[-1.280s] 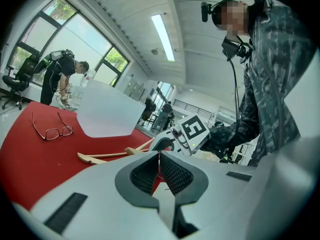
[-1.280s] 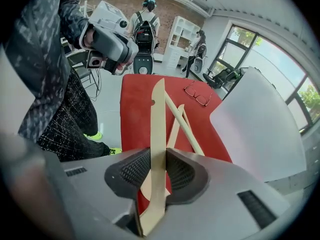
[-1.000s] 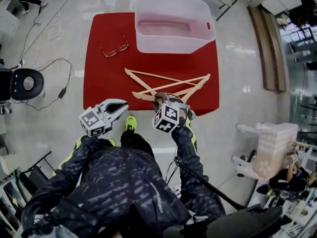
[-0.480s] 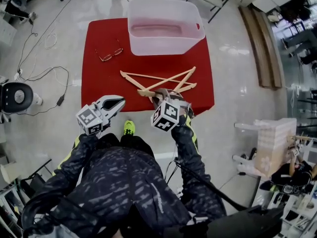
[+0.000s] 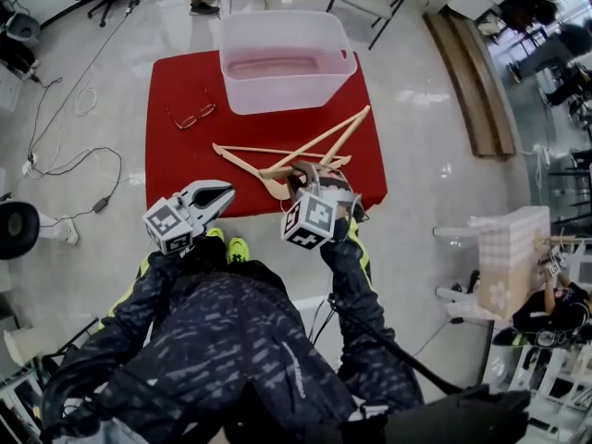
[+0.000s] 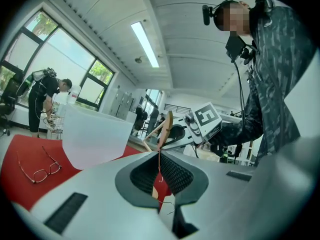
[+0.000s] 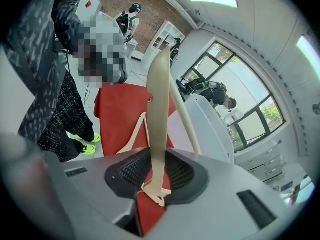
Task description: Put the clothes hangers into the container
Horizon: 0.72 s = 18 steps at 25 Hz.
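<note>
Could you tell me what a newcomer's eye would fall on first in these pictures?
The red table on the pale floor stands out first, with a clear container at its far edge. Next comes the tilted hanger, clamped in the right gripper and slanting towards the container, above a second hanger lying flat on the table.

The left hand-held gripper (image 6: 159, 153) has its jaws closed together. Beyond them, the right hand-held gripper (image 6: 176, 134) holds a wooden hanger (image 6: 168, 124) raised above the red bench (image 6: 15, 156). On the bench stands a translucent container (image 6: 92, 136), and glasses (image 6: 40, 168) lie beside it.
</note>
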{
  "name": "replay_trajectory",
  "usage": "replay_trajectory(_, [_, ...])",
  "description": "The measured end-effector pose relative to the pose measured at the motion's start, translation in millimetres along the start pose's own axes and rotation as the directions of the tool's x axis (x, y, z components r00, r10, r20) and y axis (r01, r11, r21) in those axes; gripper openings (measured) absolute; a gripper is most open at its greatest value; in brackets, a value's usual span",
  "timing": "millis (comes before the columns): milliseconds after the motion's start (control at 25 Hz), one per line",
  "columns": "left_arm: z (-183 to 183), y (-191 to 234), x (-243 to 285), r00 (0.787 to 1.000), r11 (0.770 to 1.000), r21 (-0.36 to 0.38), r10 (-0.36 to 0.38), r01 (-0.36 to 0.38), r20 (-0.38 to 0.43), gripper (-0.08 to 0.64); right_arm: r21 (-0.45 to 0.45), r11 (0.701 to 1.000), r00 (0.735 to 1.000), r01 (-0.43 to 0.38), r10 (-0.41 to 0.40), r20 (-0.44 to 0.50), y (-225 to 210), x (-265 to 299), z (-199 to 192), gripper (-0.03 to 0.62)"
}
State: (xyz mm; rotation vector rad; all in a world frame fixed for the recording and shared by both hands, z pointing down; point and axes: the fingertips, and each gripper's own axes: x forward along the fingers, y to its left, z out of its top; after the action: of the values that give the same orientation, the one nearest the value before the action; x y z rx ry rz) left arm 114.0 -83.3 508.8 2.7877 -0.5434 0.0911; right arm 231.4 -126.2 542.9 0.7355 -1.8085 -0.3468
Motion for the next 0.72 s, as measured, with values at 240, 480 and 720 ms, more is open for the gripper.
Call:
replay_trajectory(240, [16.0,1.9,-0.7,0.998,0.997,0.064,-0.052,0.049,0.038,0.012,-0.008,0.997,0.997,0.077,-0.077,0.024,-25.4,-26.8,21.7,0.091])
replay_trajectory(480, [37.9,-6.3,2.2,0.999,0.996,0.080,-0.039,0.036,0.032,0.013,-0.040,0.994,0.993,0.105,-0.103,0.048,-43.6,-52.9,37.5,0.091])
replay_trajectory(720, [68.2,-3.0,5.2,0.998,0.993,0.117,-0.027,0.019,0.061,0.012,-0.085,0.988,0.989,0.132,-0.126,0.075,-71.2,-77.3,55.8,0.091])
